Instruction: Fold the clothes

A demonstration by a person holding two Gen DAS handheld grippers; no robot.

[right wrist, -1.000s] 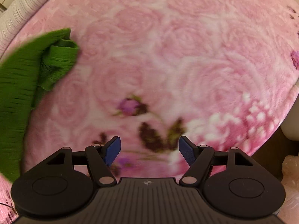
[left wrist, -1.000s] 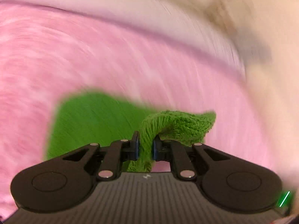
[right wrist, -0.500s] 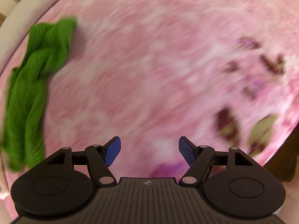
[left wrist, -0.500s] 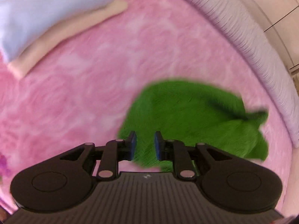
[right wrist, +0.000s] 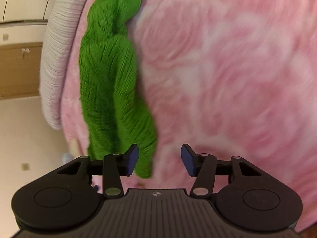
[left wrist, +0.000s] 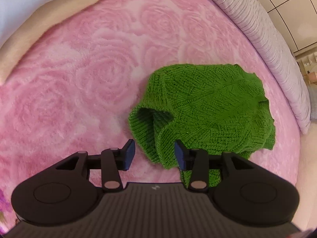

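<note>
A green knitted garment lies bunched on the pink rose-patterned blanket. My left gripper hovers over its near edge with its jaws opening; a fold of the knit sits in the gap, and the pads do not press on it. In the right wrist view the same garment stretches as a long green strip down the left side. My right gripper stands at its near end with its jaws closing; the knit's tip lies beside the left pad, and the gap holds mostly blanket.
A cream and pale blue pillow stack lies at the far left. A ribbed lilac bolster runs along the blanket's right edge, also visible as a bolster at the left. Beyond it are tiled floor and wooden furniture.
My left gripper let go of the green knit and its jaws spread apart over the garment. My right gripper swung toward the garment, and its jaws narrowed.
</note>
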